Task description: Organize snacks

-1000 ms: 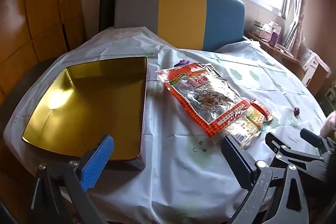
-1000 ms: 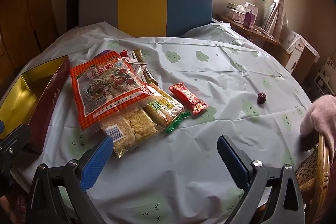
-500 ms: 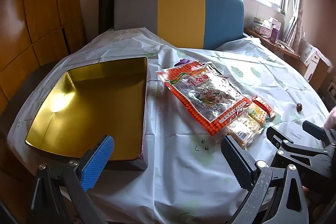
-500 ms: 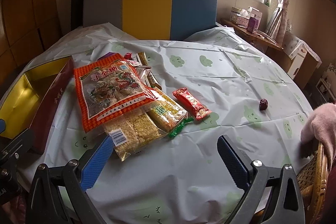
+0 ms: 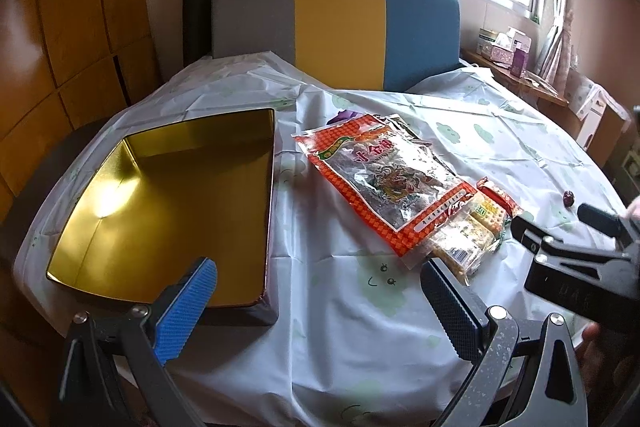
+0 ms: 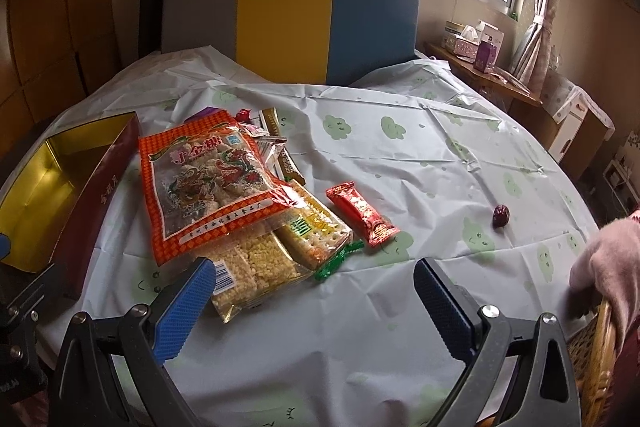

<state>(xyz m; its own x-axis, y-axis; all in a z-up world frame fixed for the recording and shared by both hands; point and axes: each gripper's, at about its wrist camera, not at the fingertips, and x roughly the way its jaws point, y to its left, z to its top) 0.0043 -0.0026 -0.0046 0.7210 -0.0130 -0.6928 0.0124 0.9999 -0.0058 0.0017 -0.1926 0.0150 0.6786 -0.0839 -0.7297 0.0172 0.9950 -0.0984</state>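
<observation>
An empty gold-lined tin (image 5: 168, 207) with dark red walls (image 6: 92, 203) sits at the table's left. Right of it lies a pile of snacks: a large orange bag (image 5: 384, 179) (image 6: 208, 179) on top of two clear packs of puffed-rice bars (image 6: 260, 267) (image 5: 464, 239), a red wrapped bar (image 6: 360, 215) (image 5: 498, 195), and small sweets behind. My left gripper (image 5: 316, 291) stands open near the tin's front right corner, holding nothing. My right gripper (image 6: 314, 291) is open and empty, just in front of the rice-bar packs.
A single dark red date (image 6: 501, 215) lies on the cloth at the right. A grey, yellow and blue chair back (image 6: 288, 23) stands behind the table. A pink sleeve (image 6: 608, 259) and a wicker chair arm (image 6: 592, 355) are at the right edge.
Both grippers have drifted slightly forward and up towards the snacks. Jaws stay open; nothing on the table has moved.
</observation>
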